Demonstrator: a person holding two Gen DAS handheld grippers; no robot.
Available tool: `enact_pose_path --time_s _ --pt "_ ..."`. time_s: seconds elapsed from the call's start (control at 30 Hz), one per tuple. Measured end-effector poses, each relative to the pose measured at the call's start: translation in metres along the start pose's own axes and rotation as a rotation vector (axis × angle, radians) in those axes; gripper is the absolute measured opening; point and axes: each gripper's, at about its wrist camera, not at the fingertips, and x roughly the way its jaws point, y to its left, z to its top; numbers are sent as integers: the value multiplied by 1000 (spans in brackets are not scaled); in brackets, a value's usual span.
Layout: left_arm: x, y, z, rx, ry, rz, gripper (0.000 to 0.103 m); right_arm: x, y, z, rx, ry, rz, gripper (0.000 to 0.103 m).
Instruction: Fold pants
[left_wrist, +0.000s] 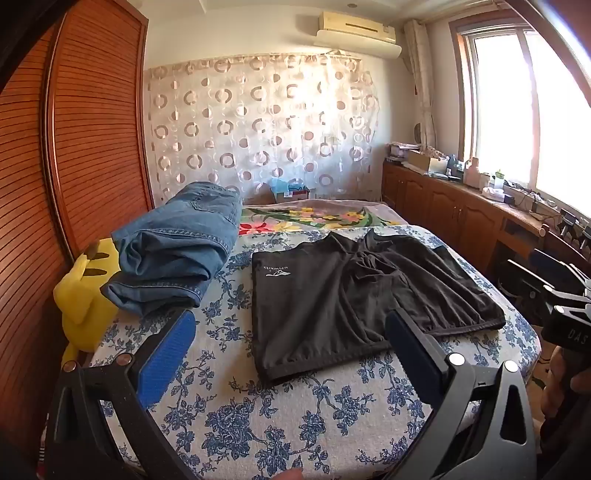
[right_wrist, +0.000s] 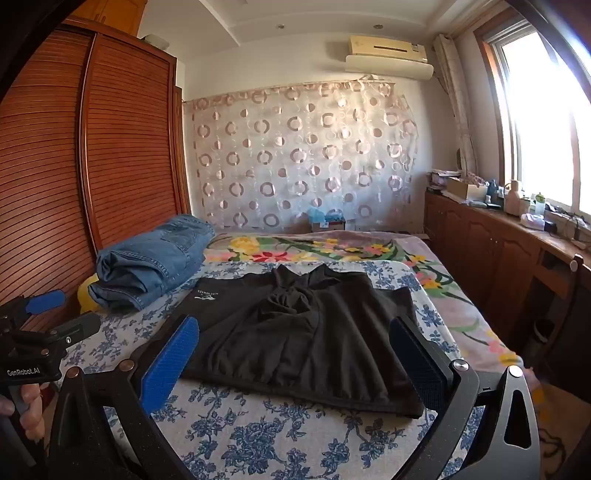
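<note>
A pair of black pants lies spread flat on the bed, with a small white logo at its far left and creases bunched in the middle. My left gripper is open over the bed's near edge, short of the pants' near left hem, with nothing between its blue pads. My right gripper is also open and empty, in front of the near right hem. Each gripper shows at the edge of the other's view: the right gripper and the left gripper.
The bed cover is white with blue flowers. Folded blue jeans lie at the far left, beside a yellow plush toy. A slatted wooden wardrobe stands on the left, and low cabinets with clutter run under the window on the right.
</note>
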Motion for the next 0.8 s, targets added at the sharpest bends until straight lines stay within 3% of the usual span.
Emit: enact_pose_path --time_s 0.8 --pt "0 0 0 2 -5 2 103 -1 0 1 -6 -7 3 103"
